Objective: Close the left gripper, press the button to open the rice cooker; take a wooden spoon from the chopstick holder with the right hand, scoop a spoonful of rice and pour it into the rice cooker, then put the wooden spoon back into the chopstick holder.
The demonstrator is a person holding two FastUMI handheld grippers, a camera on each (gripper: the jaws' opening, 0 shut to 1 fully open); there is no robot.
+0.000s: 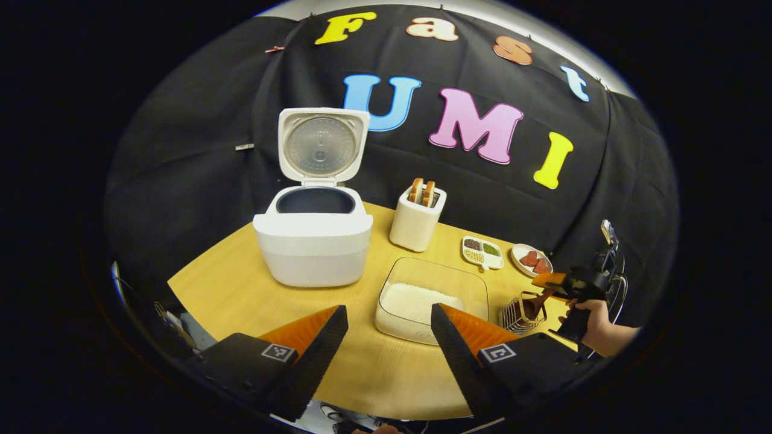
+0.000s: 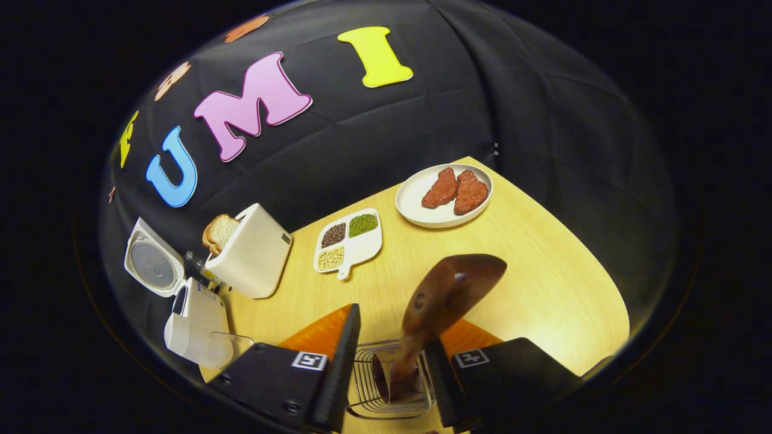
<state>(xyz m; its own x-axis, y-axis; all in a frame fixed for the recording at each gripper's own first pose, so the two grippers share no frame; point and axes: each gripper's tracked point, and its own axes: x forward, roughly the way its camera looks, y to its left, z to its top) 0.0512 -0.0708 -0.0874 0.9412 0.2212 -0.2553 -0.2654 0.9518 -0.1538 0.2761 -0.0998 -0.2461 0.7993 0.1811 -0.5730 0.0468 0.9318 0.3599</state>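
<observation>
Where toaster (image 1: 417,219) stands (mid-table), cooker (image 1: 313,241) beside.

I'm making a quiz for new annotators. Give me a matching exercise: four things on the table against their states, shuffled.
Things:
1. rice cooker
2. toaster
3. wooden spoon
4. round plate

States:
A. holds two red pieces
B. lid up
C. standing in the wire chopstick holder
D. bread sticking out of the top

Pairs: 1-B, 2-D, 3-C, 4-A
</observation>
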